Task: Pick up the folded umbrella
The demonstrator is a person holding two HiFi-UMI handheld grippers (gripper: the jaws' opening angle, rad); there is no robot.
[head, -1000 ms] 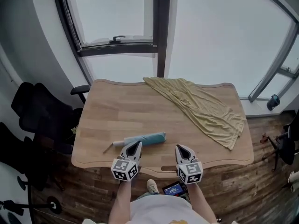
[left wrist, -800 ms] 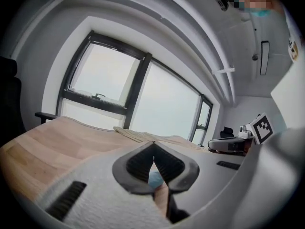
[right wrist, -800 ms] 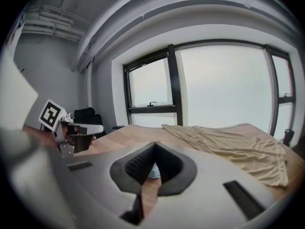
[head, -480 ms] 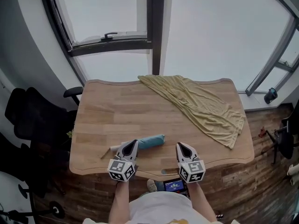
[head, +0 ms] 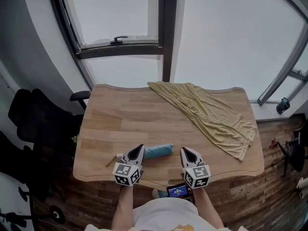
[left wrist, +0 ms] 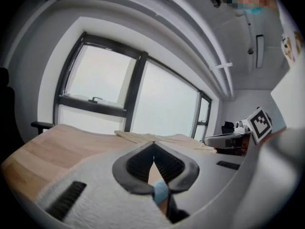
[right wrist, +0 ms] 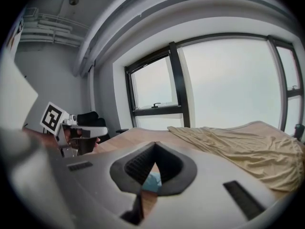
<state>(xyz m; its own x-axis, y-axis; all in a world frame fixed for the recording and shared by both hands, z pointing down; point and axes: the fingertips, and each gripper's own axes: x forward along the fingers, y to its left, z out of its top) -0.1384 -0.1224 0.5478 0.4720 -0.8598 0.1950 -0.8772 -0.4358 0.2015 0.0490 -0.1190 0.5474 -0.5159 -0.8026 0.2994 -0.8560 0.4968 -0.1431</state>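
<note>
The folded blue umbrella lies across the near part of the wooden table, its pale tip pointing left. My left gripper hovers at the umbrella's left half with its jaws shut and nothing in them; that part of the umbrella is hidden behind it. My right gripper sits just right of the umbrella's end, also shut and empty. In the left gripper view a strip of blue umbrella shows below the left gripper. The right gripper view shows the umbrella beneath the right gripper.
A rumpled yellow cloth drapes from the table's far middle to its right edge. A black office chair stands left of the table. A small lit screen is below the near edge. Large windows rise behind the table.
Both grippers have edged forward over the table's near edge toward the umbrella. Their jaws stay shut and the umbrella has not moved.
</note>
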